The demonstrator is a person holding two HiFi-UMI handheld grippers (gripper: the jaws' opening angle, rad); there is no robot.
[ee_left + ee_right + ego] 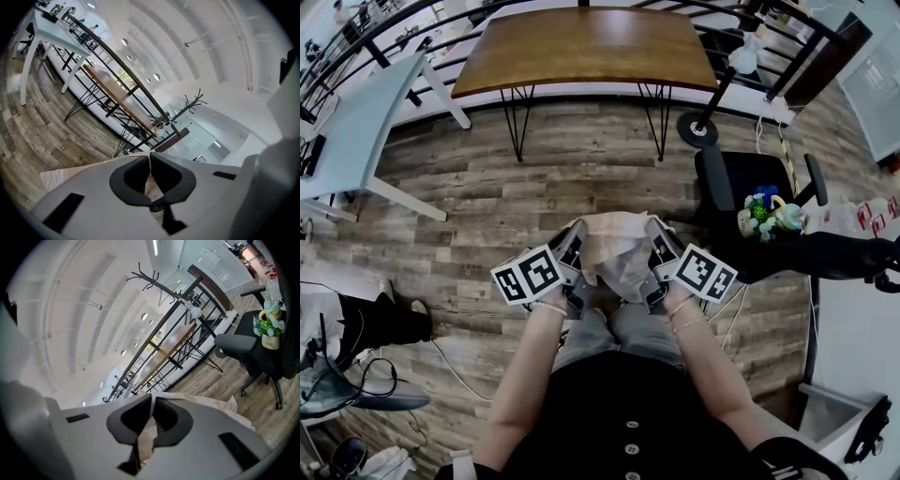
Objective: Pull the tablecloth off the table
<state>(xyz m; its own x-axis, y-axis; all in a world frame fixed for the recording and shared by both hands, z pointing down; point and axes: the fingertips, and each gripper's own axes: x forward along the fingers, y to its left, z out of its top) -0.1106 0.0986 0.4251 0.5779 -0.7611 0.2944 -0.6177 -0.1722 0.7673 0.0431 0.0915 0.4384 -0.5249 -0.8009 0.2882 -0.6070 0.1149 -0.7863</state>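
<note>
- The tablecloth [614,246] is a beige, crumpled bundle. It hangs between my two tools, close in front of my legs and above the wooden floor [487,202].
- The cloth is off the bench [581,42], which stands well apart beyond it. Its near edge faces me, and its brown top sits on thin black legs.
- My left tool [574,258] is clamped on the left side of the cloth. In the left gripper view, a fold of beige fabric is pinched between the dark pads [133,179], which meet on it.
- My right tool [654,262] grips the right side the same way. In the right gripper view, a strip of cloth runs down through the closed jaws.
- The two tools sit near each other, marker cubes turned upward, with the bundle bridging them.
- A white desk [356,122] stands off to the left of the bench.
- A black office chair [741,178] stands to the right, with a mug of flowers [759,216] on its seat.
</note>
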